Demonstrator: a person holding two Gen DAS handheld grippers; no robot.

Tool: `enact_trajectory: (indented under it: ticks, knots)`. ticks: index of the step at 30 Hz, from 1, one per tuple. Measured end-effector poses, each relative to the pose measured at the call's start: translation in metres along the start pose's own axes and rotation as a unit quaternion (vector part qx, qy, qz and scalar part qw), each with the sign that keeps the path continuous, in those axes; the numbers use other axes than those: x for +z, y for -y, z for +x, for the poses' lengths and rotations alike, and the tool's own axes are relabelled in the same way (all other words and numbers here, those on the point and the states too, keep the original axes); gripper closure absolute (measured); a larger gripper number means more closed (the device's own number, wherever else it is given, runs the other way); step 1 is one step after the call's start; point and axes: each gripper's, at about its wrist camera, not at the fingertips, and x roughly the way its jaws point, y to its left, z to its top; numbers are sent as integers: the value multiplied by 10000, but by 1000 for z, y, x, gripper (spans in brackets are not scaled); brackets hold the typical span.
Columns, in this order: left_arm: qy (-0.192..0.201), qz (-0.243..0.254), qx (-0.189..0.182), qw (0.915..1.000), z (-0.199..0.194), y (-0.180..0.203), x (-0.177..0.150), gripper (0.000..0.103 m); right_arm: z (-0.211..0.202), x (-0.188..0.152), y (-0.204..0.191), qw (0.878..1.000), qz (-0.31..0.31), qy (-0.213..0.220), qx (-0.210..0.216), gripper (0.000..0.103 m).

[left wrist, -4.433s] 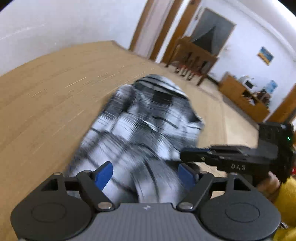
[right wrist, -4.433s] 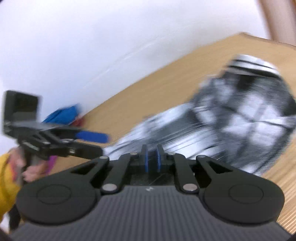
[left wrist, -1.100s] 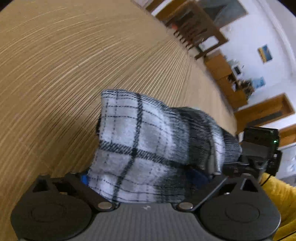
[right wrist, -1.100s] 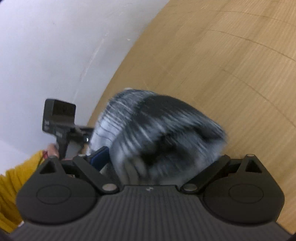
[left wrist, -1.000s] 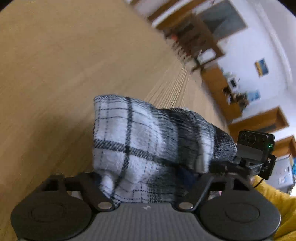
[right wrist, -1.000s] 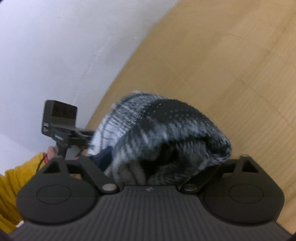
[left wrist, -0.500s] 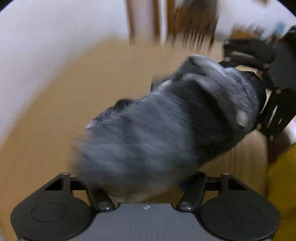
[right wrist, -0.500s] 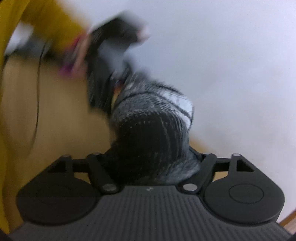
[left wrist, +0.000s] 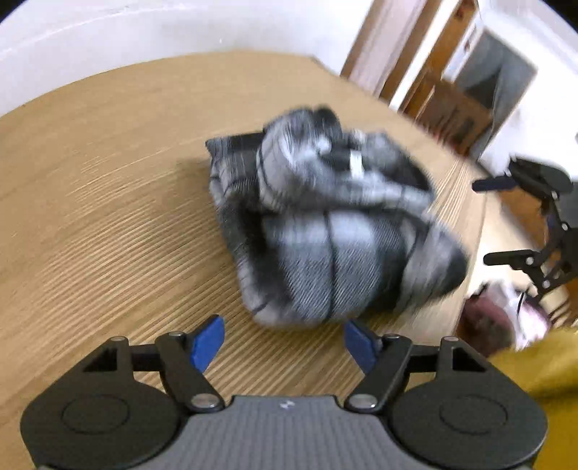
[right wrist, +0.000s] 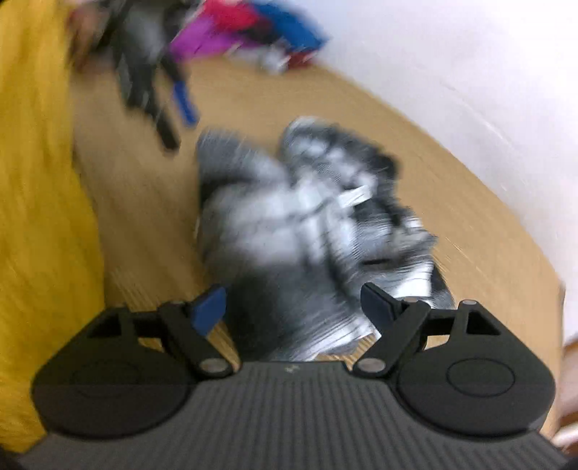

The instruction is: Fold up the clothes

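A black, grey and white plaid garment (left wrist: pixel 325 220) lies bundled in a rough heap on the wooden table (left wrist: pixel 108 188). My left gripper (left wrist: pixel 283 341) is open and empty, just short of the bundle's near edge. My right gripper (right wrist: pixel 294 305) is open too, with the garment (right wrist: pixel 307 220) lying in front of and partly between its blue pads (right wrist: pixel 209 307). Each gripper shows in the other's view: the right one (left wrist: pixel 505 220) at the far right, the left one (right wrist: pixel 173 108) at the upper left. Both views are motion-blurred.
A pile of pink, blue and red clothes (right wrist: pixel 249 29) lies at the table's far end by the white wall. The person's yellow sleeve (right wrist: pixel 36 217) fills the left of the right wrist view. Doors and wooden furniture (left wrist: pixel 451 105) stand beyond the table's edge.
Both grippers held the plaid bundle in the air a second ago. They have let go of it, it now lies on the table, and both grippers have opened and drawn back.
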Motion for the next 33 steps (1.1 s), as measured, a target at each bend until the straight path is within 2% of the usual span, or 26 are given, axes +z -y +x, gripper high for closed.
enact_trajectory:
  ticks: [2,4,6,7,10,12,14,17,19,23,25,27,30,31,33]
  knots:
    - [313,-1,-224,9993,4,-1,12,27,-12,3,17,9948,970,281,-151,19]
    - [568,63,-463,9973,9,12,20,25,-18,4,31,9813,1840,501,-278,19]
    - [597,142,-507,9968,18,28,28,23,2,2,30,9693,2368,468,-469,19]
    - [594,180,-517,9967,23,36,31,23,16,1,26,9670,2469,301,-545,19]
    - [469,373,-327,9977,44,52,33,24,61,-7,-2,9696,2328,-245,-716,21]
    - [270,496,-84,9984,58,56,25,24,81,-6,-22,9699,2335,-187,-661,19]
    - [145,319,-29,9994,64,52,16,24,82,0,-38,9702,2277,-152,-811,18]
    - [437,-103,-342,9984,41,40,6,25,65,7,-57,9734,1881,26,-1307,20]
    - [563,-158,-263,9979,34,34,3,24,47,8,-65,9727,1747,166,-1517,20]
    - [498,-56,166,9986,37,25,-1,24,37,13,-70,9736,1875,295,-1272,20]
    - [506,-74,256,9984,41,20,1,24,38,13,-73,9739,1919,250,-1189,20]
    - [463,-201,191,9985,44,13,2,24,40,15,-74,9732,1986,212,-1143,20]
    - [282,-289,255,9989,57,8,2,23,56,16,-73,9677,2319,353,-922,20]
    - [236,-311,282,9988,61,7,2,22,62,17,-70,9646,2445,363,-922,20]
    - [194,-371,340,9985,70,6,2,19,76,18,-62,9569,2621,247,-1229,20]
